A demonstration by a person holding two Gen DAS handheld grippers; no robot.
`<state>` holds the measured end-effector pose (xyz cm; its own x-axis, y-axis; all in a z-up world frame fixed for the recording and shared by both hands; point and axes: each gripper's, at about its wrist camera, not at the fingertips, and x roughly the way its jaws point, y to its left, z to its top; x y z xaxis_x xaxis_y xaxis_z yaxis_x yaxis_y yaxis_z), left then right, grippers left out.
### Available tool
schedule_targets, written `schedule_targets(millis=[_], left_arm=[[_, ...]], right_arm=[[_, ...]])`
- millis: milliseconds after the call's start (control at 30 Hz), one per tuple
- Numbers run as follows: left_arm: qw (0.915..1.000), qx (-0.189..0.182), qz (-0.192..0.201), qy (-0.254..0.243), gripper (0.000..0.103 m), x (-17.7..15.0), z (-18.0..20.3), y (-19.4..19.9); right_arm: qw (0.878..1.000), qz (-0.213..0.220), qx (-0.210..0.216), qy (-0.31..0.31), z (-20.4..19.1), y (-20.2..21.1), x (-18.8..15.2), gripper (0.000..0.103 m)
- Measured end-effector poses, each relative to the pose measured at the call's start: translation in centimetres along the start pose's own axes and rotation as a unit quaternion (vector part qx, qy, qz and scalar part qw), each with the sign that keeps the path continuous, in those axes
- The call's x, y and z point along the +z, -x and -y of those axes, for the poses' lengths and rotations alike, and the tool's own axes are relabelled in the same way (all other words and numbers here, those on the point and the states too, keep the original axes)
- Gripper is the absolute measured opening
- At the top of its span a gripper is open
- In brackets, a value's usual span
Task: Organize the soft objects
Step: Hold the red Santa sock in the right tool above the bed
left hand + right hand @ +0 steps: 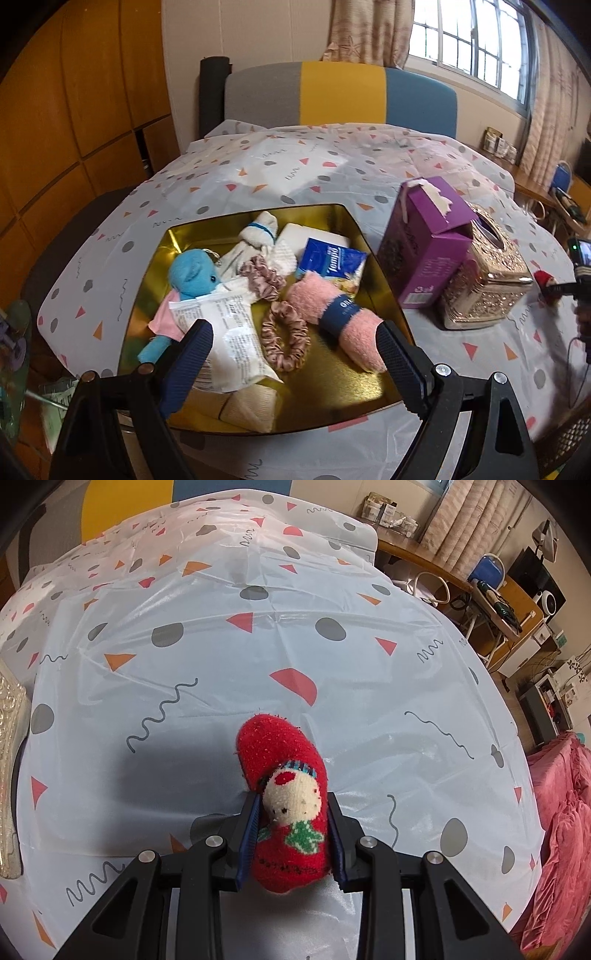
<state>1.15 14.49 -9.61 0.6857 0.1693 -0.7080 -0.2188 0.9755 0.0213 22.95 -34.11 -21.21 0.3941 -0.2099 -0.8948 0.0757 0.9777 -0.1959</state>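
The shallow gold metal tray (177, 240) on the patterned plastic tablecloth (295, 173) is taken as the landmark. Over its near edge the left gripper (291, 354) is held with its jaws spread wide and nothing between them. Inside the tray, from left to right, a blue plush toy (194, 273), a white printed plastic packet (229, 332), two dusty-pink satin scrunchies (282, 339), a blue tissue pack (330, 258) and a rolled pink fleece towel with a navy band (332, 314) are seen. A snag is judged likely if the open jaws are lowered here, since a scrunchie or the packet could be dragged along.

Just right of the tray a purple cardboard box (424, 251) is leant against an ornate gold tissue box (487, 280); it could be toppled by a passing arm.

Well right of the tray, the right gripper (293, 819) is closed on a red fuzzy sock with a knitted white face (284, 775), held low over the tablecloth. Whether its toe touches the cloth cannot be told. The soft pile could slip from the pads, as only the middle is pinched.

The tray's near corner is hidden behind the left fingers (188, 362), the cream knitted item (251, 406) there is half covered, and the packet's print is unreadable.
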Motion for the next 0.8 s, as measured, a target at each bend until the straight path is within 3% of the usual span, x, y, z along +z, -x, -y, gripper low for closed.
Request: schedule_targets(millis=[400, 533, 800], left_arm=[[0.9999, -0.012, -0.005, 0.003, 0.090, -0.7, -0.4, 0.0], [0.9998, -0.011, -0.003, 0.014, 0.090, -0.7, -1.3, 0.1], [0.9991, -0.003, 0.001, 0.043, 0.090, -1.2, -3.7, 0.4]], right_arm=[[0.999, -0.018, 0.035, -0.020, -0.2, 0.0, 0.5, 0.032], [0.995, -0.034, 0.076, -0.062, -0.1, 0.5, 1.7, 0.023], [0.992, -0.010, 0.113, -0.059, -3.8, 2.8, 4.3, 0.021]])
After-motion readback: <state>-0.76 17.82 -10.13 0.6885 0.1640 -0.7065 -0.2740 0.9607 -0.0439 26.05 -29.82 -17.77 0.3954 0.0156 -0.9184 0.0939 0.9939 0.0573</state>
